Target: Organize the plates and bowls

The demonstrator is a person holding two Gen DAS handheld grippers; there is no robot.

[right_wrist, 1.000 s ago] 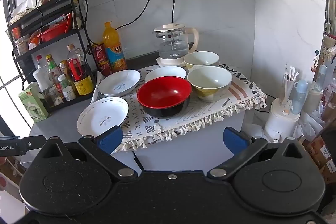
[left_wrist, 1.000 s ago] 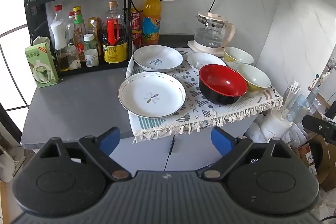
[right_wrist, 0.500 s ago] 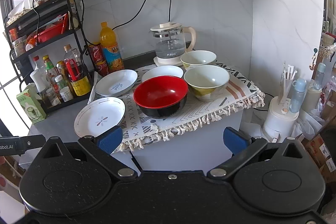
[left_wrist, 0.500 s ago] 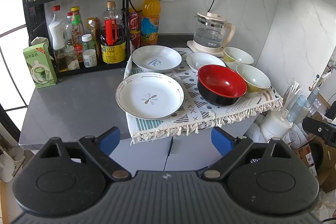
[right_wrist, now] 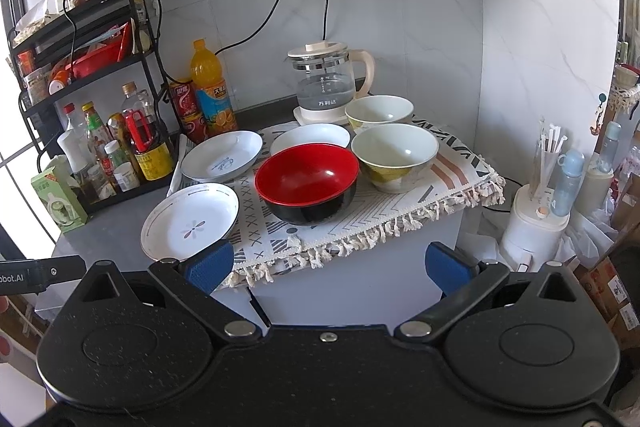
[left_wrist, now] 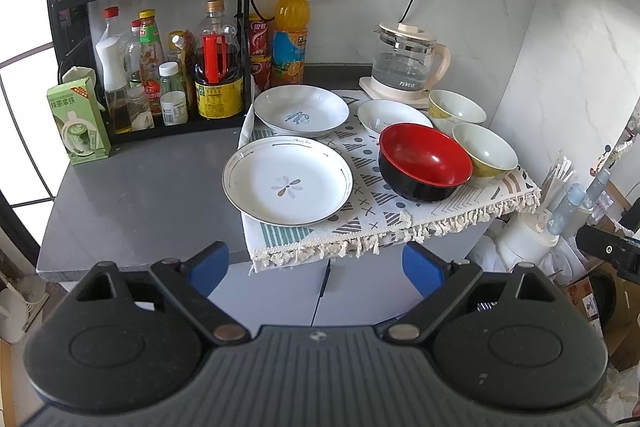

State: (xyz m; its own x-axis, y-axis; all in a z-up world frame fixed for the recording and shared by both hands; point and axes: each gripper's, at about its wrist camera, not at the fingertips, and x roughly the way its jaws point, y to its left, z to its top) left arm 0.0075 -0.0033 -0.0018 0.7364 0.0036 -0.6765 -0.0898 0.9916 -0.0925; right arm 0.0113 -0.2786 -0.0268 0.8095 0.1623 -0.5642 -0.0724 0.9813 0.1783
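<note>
Hovering short of the desk, both jaws apart, empty; aiming squarely at one plate rim, approaching slowly.

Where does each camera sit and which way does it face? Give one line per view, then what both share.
Left wrist: sits on the left gripper, angled down at the flower plate; its open blue-padded fingers show.
Right wrist: sits on the right gripper, angled down at the red bowl; its open fingers show, plus the left gripper's body at the left edge.
Shared: plates, bowls, kettle, patterned cloth.
</note>
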